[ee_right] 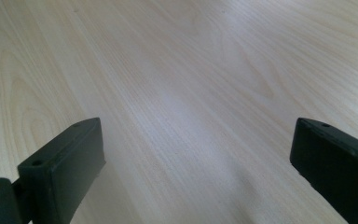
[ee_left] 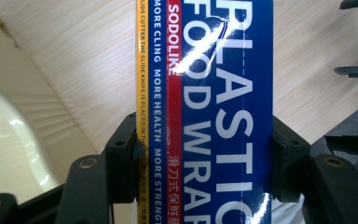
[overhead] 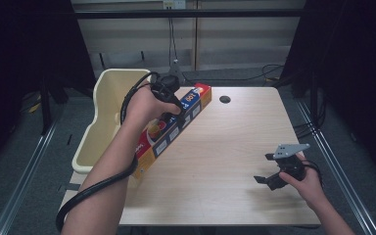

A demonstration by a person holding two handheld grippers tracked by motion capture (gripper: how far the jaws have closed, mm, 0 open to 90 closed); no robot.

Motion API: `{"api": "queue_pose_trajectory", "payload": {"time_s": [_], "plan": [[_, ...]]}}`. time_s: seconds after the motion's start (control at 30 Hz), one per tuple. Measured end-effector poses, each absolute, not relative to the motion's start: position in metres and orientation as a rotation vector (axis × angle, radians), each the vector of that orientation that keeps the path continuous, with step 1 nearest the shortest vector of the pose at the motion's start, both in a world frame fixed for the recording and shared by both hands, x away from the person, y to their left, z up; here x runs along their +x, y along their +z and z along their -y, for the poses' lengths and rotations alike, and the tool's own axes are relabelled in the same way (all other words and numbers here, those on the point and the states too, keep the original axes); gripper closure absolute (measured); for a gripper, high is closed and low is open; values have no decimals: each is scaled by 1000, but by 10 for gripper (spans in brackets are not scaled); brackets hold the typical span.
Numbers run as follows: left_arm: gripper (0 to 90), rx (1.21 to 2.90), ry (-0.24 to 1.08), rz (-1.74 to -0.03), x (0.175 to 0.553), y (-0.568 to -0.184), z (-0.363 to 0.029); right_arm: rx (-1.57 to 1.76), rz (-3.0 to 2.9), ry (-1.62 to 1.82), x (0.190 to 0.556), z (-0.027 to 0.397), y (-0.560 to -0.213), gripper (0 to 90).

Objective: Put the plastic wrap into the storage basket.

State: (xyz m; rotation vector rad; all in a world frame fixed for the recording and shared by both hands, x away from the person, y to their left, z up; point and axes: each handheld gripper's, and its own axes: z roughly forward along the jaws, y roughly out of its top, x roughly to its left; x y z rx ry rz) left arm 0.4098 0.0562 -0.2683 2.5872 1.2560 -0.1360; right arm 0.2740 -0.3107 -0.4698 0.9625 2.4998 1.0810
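Observation:
A long blue, red and yellow box of plastic food wrap (overhead: pixel 176 125) hangs tilted over the table's left side, its far end higher. My left gripper (overhead: pixel 178 115) is shut on the box near its middle. In the left gripper view the two black jaws press on both long sides of the box (ee_left: pixel 205 116). My right gripper (overhead: pixel 268 169) sits low over the table's front right, held by a hand. Its jaws stand wide apart in the right gripper view (ee_right: pixel 196 158), with bare wood between them.
A cream plastic bin (overhead: pixel 108 115) stands against the table's left edge, right beside the box. The wooden table (overhead: pixel 235 147) has a round cable hole (overhead: pixel 224 99) at the back. A black cable loops around the left forearm.

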Motion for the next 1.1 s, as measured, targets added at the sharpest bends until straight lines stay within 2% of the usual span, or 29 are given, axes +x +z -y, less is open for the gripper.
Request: {"api": "queue_pose_trajectory", "payload": {"time_s": [0.47,1.1], "plan": [[404,2552,-144,-1318,413,-254,-74,968,-2496,1087,273,311,-469,29],[405,2498,-89,-1410,415,-229,-105,964,-2496,1083,273,311,-470,28]]}}
